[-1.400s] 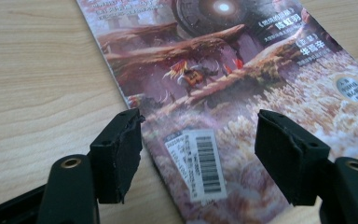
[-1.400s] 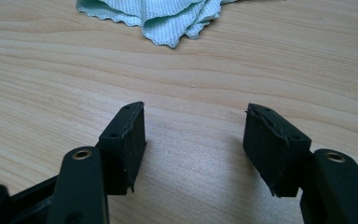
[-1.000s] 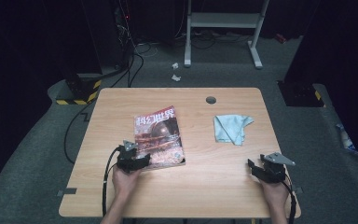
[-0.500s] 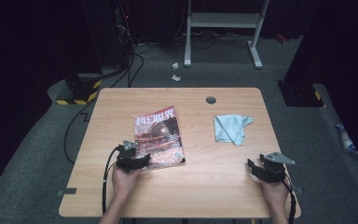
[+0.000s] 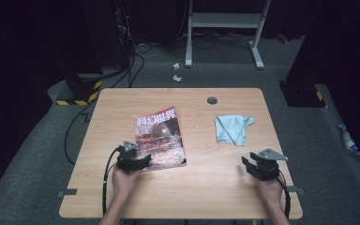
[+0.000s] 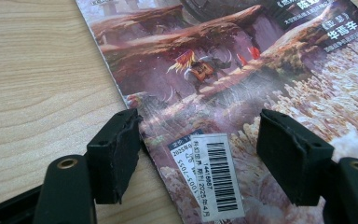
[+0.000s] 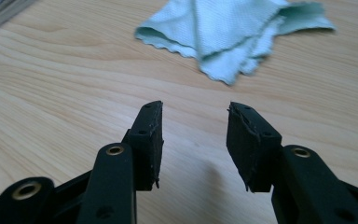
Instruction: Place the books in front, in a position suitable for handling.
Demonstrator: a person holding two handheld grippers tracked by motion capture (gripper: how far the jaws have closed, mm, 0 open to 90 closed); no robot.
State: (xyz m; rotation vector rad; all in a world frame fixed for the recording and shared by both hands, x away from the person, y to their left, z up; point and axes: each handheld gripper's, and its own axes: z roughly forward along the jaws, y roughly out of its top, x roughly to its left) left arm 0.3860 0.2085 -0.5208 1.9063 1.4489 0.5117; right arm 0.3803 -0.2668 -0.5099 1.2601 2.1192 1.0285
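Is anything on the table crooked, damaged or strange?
Only small things. The magazine lies a little askew to the table edges, and the light-blue cloth lies crumpled, not folded flat. No spill or damage is visible.

The magazine (image 5: 159, 138) lies flat and closed on the tabletop (image 5: 206, 187), left of the middle, a little turned. Its cover shows a reddish fantasy picture with white characters at the top and a white barcode label (image 6: 214, 175) near the lower corner. The light green cloth (image 5: 233, 129) lies crumpled and folded, well apart to the right.
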